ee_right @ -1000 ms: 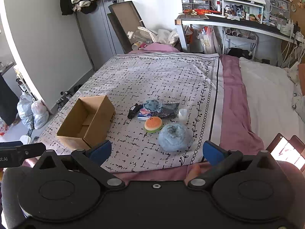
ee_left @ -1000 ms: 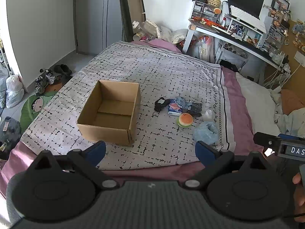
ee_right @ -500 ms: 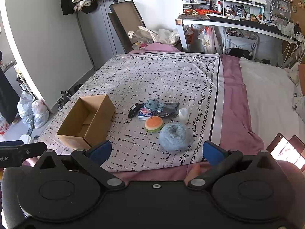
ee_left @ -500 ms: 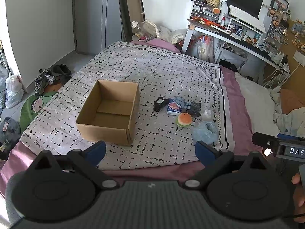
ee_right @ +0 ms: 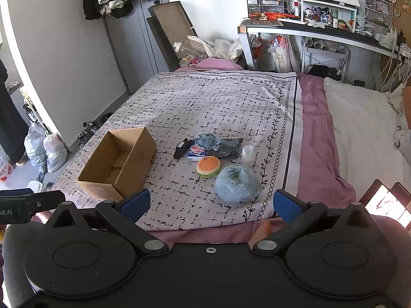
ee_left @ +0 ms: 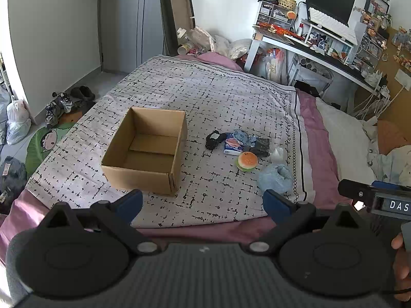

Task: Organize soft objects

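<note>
Both tongs, left [ee_left: 203,202] and right [ee_right: 212,202], are hovering spread apart (gripping nothing) over the bed [ee_right: 231,102], facing the box [ee_left: 146,151].

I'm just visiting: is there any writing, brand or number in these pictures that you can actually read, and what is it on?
"DAS": white letters on the right gripper, cut off by the edge of the left camera's view.
"ot.AI": white letters on the left gripper, cut off by the edge of the right camera's view.
The small packet beside the burger toy, and the packages on the desk, are too small to read.
</note>
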The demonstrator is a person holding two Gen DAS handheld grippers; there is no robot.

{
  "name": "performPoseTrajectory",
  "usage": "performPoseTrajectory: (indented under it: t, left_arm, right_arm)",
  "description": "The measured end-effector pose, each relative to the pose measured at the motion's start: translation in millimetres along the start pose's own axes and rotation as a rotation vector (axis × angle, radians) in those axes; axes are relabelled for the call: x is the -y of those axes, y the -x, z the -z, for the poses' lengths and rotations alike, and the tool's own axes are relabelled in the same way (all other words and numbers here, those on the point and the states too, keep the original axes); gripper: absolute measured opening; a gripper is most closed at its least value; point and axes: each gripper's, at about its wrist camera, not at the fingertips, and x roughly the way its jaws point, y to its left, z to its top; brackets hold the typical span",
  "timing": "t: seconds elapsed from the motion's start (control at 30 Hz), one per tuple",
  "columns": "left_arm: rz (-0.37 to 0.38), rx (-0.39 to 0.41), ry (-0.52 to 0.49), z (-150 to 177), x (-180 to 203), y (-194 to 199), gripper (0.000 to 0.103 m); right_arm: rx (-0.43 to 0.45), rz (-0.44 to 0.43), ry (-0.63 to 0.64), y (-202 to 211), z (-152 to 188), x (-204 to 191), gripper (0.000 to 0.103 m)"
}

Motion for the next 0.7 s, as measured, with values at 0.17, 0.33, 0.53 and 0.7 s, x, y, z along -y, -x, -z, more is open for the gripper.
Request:
performPoseTrajectory:
  t: [0.17, 0.33, 0.53, 0.7]
  left_arm:
    - [-0.001, -0.001, 0.001, 0.2, 0.6, 0.0, 0.099]
    - [0.0, -0.001, 0.0, 0.6, 0.8, -0.1, 0.099]
    - [0.004, 0.0, 0.003, 1.0, 1.0, -0.9, 0.099]
    - [0.014, 0.007, 0.006, 0.0, 0.7, -0.2, 0.099]
  right_arm:
    - [0.0, 0.0, 0.0, 0.8, 1.3, 0.2, 0.103]
    - [0.002, 0.0, 0.002, 0.6, 1.3, -0.1, 0.103]
    - [0.002, 0.0, 0.002, 0.6, 1.4, -0.2, 0.103]
    - [0.003, 0.004, 0.002, 0.1, 1.5, -0.5, 0.103]
